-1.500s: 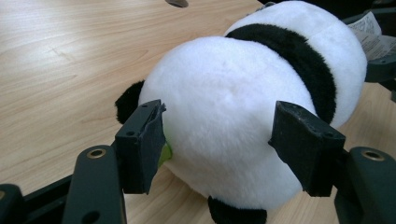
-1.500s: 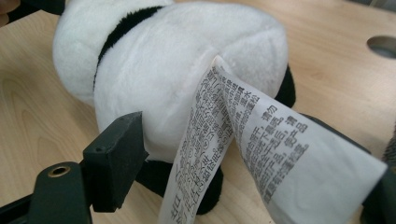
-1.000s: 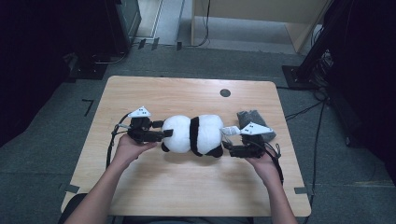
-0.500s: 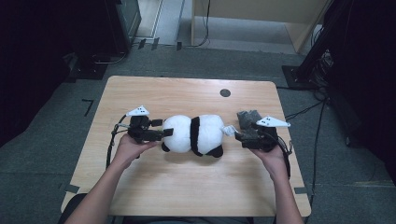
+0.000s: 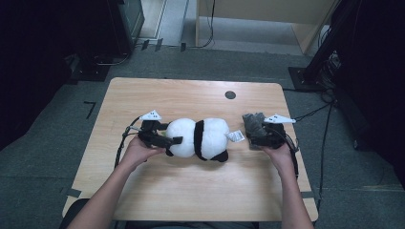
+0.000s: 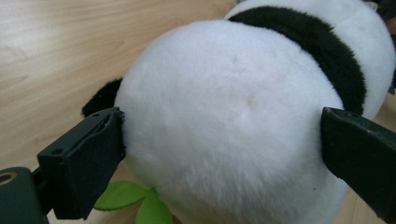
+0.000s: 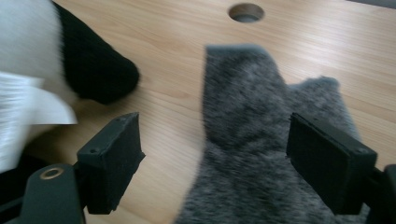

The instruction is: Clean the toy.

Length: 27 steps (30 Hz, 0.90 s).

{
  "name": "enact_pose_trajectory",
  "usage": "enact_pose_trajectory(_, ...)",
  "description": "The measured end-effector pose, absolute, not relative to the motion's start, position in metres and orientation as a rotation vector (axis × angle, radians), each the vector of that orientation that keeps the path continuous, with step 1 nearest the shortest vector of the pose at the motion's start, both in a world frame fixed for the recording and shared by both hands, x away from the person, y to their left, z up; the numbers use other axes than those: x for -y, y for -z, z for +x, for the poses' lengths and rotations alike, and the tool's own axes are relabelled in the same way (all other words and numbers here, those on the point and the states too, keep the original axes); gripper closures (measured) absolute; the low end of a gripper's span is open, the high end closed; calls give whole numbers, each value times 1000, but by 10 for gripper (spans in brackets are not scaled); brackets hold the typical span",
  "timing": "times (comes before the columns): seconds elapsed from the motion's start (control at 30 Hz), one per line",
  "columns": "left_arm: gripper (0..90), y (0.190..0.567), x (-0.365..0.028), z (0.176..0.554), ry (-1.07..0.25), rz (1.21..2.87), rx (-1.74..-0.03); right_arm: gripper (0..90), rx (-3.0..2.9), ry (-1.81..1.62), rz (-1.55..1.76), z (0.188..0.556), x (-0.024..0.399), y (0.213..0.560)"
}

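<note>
The panda [image 5: 199, 138] lies mid-table [image 5: 191, 191], head to the left. The left gripper [image 6: 219, 135] straddles the head, its jaws just opened wide, pads at the fur on either side without squeezing it. Right of the panda, the right gripper [image 7: 229, 163] stands open over a grey sock [image 7: 261, 140], its jaws just closing a little.

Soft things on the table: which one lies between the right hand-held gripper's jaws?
The grey furry cloth, lying flat by the table's right edge; the panda plush sits mid-table, at the left one.
</note>
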State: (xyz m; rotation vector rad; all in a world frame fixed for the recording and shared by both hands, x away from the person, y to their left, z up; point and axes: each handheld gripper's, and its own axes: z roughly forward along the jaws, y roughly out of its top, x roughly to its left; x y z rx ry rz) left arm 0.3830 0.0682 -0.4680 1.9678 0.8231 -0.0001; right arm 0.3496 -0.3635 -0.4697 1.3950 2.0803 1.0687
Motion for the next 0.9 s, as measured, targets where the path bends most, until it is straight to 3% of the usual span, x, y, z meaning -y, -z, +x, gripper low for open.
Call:
enact_pose_trajectory(0.23, 22, 473, -68, 385, 15, 1982, -822, 303, -2028, -988, 1486, 367, 384, 490)
enact_pose_trajectory(0.4, 86, 475, -71, 386, 35, 1974, -809, 361, -2044, -922, 1521, 372, 388, 508)
enact_pose_trajectory(0.9, 145, 477, -73, 379, 20, 1949, -840, 420, -1974, -960, 1481, 365, 389, 522)
